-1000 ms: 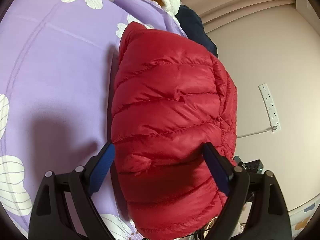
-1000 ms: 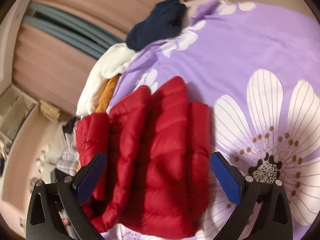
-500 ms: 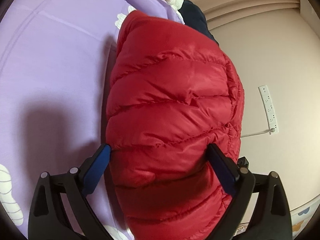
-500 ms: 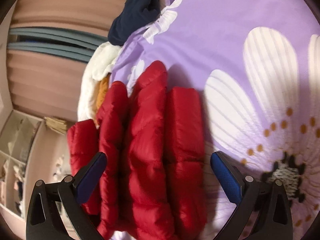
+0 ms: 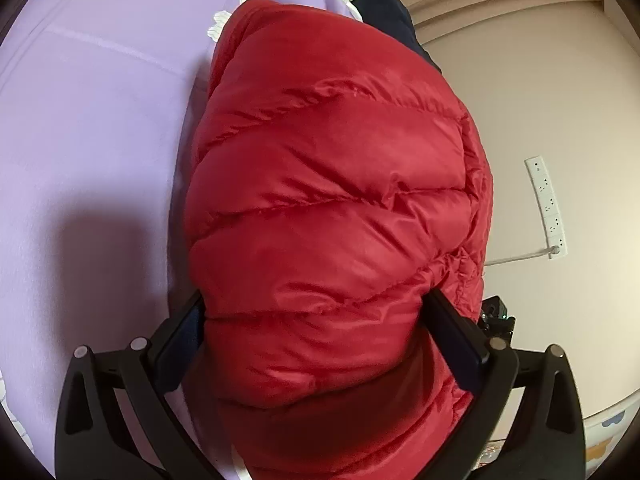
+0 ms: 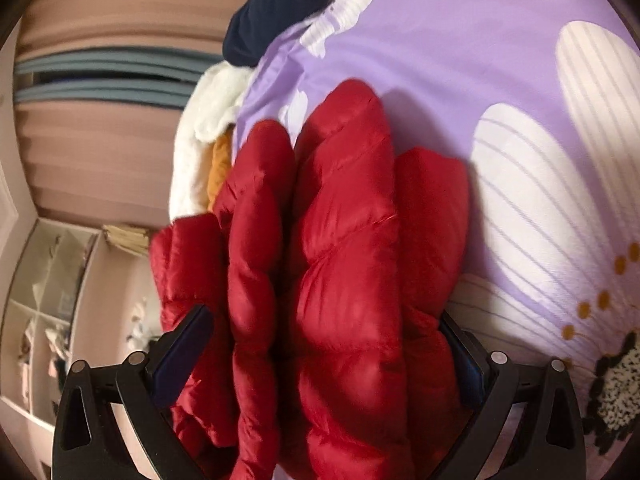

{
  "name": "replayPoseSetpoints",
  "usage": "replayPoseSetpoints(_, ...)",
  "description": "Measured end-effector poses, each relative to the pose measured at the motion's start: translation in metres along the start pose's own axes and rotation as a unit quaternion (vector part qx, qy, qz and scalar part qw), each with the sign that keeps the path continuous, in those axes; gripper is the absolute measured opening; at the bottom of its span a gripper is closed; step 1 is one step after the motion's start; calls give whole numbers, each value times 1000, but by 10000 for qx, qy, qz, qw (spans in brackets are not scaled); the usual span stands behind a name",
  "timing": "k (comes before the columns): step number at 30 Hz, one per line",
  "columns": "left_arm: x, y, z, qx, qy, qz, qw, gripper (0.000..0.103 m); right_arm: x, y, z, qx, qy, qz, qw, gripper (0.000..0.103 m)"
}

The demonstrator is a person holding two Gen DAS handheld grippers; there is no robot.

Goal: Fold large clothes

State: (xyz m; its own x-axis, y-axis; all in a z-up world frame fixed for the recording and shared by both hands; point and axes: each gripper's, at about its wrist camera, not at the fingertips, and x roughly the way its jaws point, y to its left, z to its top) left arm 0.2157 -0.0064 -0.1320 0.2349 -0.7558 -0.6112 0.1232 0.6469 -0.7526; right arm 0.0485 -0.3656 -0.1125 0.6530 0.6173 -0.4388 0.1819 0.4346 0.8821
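Red puffer jacket (image 5: 332, 216) lies folded into a thick bundle on the bed (image 5: 100, 140), whose purple cover carries large white flowers. The left tool (image 5: 316, 332) has its jaws spread wide around the near end of the bundle, with both pads pressed against the quilted fabric. The right tool (image 6: 324, 356) is also spread wide, straddling the stacked red layers (image 6: 344, 240); its right pad touches the fabric, while its left pad sits beside the outer fold. At the far edge of the bed are a navy garment (image 6: 276, 4), a white fleece garment (image 6: 208, 132) and an orange one (image 6: 220, 168). A white power strip (image 5: 548, 208) hangs on the wall to the right.
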Motion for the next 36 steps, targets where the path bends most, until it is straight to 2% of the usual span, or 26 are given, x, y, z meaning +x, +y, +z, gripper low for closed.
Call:
replayPoseSetpoints(3,2,-4,1,87,27,80,9999,103,4,3,1,-30,39,63,10000,103)
replayPoseSetpoints(8,10,-16,5,222,61,262,9994,103,12,0,2,-34,115,-207,9997,103)
replayPoseSetpoints(11,10,-18,5,284,24,317,9991,103,9,-4,0,-11,41,-165,9999,103)
replayPoseSetpoints(15,7,-18,2,355,-47,411,9985,102,9,-3,-5,-158,-67,-328,9993,92)
replayPoseSetpoints(21,7,-41,-5,926,-128,804,9924,97,6,1,-12,-387,-178,-392,9983,69)
replayPoseSetpoints(24,6,-47,-8,1094,-174,941,9894,95,3,7,-17,-579,-265,-495,9967,61)
replayPoseSetpoints(30,-3,-48,-12,1259,-242,1059,9861,93,-1,17,-24,-807,-472,-443,9946,53)
replayPoseSetpoints(36,-9,-60,-13,1416,-321,1160,9826,93,-2,28,-30,-976,-570,-298,9931,52)
